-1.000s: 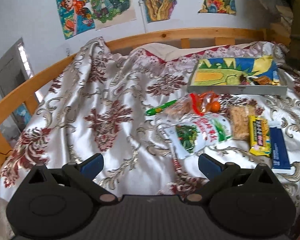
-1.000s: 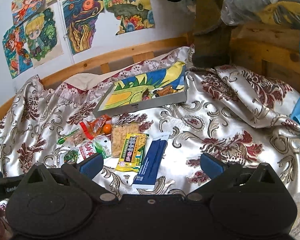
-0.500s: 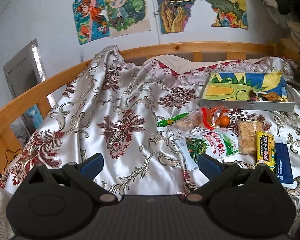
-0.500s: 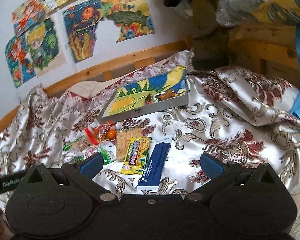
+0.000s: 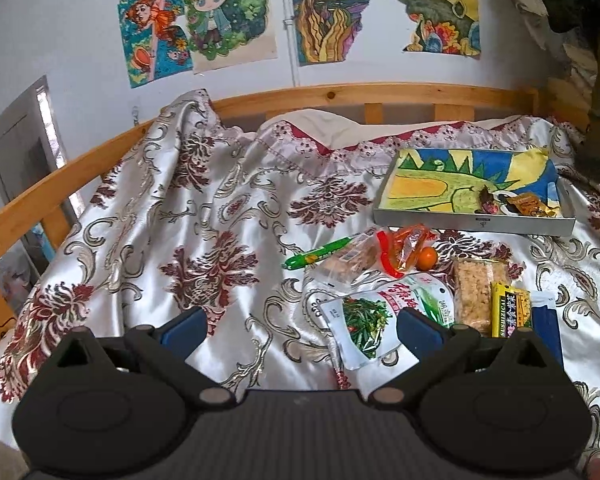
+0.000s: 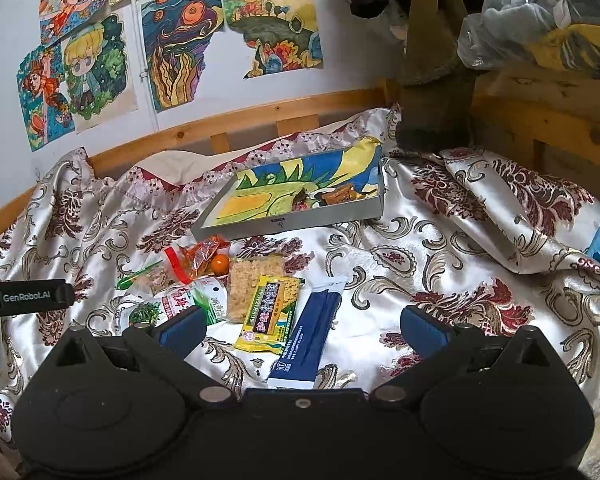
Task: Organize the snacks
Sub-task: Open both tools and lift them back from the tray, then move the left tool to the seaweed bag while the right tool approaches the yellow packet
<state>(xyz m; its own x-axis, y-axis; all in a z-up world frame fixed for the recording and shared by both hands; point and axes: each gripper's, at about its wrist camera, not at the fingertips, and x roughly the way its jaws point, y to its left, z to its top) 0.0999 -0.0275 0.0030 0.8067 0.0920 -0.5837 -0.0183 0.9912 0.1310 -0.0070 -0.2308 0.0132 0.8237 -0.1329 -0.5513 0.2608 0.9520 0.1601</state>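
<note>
Snacks lie in a cluster on a satin bedspread: a green-and-white pickle pouch (image 5: 384,316), a clear pack of beige crackers (image 5: 478,296), a yellow bar (image 6: 270,314), a dark blue packet (image 6: 310,338), an orange-red wrapper (image 5: 404,246), a small orange ball (image 5: 428,258) and a green pen-shaped stick (image 5: 316,258). Behind them a shallow grey box (image 6: 292,222) with a painted lining holds a few wrapped sweets (image 5: 516,204). My left gripper (image 5: 300,330) is open and empty, near the pouch. My right gripper (image 6: 302,326) is open and empty above the blue packet and yellow bar.
A wooden bed rail (image 5: 340,98) curves behind the spread, under drawings taped to the wall (image 5: 228,12). A brown glove (image 6: 432,64) and bagged clothes (image 6: 540,12) hang at the right. The left gripper's body (image 6: 24,298) shows at the left edge of the right wrist view.
Both grippers have pulled back and tilted up a little, so more wall shows and the snacks sit lower in view. Both stay open and empty. No snack has moved.
</note>
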